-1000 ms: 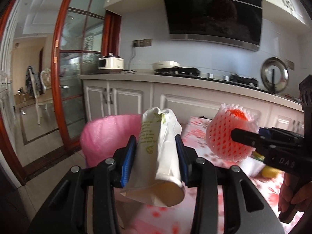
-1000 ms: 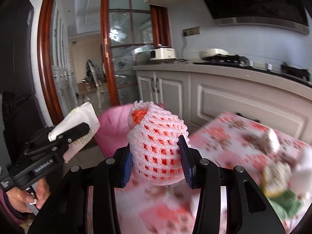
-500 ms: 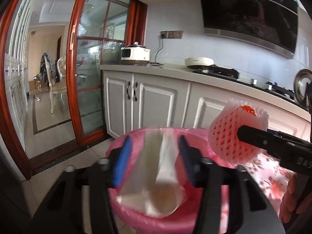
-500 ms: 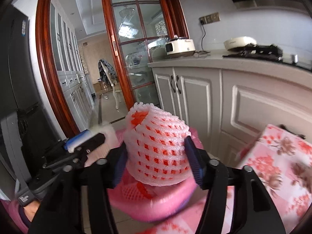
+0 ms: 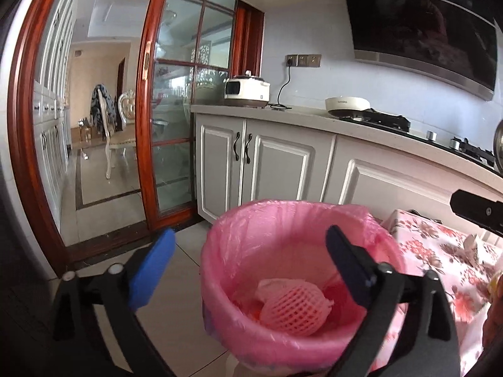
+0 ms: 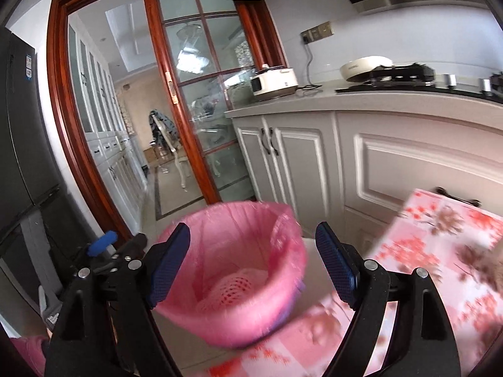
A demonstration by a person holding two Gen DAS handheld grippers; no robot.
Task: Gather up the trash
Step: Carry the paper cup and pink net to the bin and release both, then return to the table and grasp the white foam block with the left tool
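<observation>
Both tools, left tool [image 5: 248,251] and right tool [image 6: 253,245], are opening, empty, over the pink-lined bin [image 5: 220,251]; remaining trash [image 5: 474,245] lies on the bench [image 5: 433,251], nearer the right.

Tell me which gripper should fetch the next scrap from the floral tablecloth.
Right, probably. The right gripper is opening with nothing between its fingers, and the tablecloth fills its right side. The left gripper, also opening and empty, faces the pink bin.

Soft daylight fills both fisheye views, brightest beyond the red-framed glass sliding door [image 5: 176,125]. That door's frame bows hard toward dark vignetted corners. In the right view, the pink-lined round bin [image 6: 232,270] and floral tabletop cloth [image 6: 440,251] smear with motion blur.
</observation>
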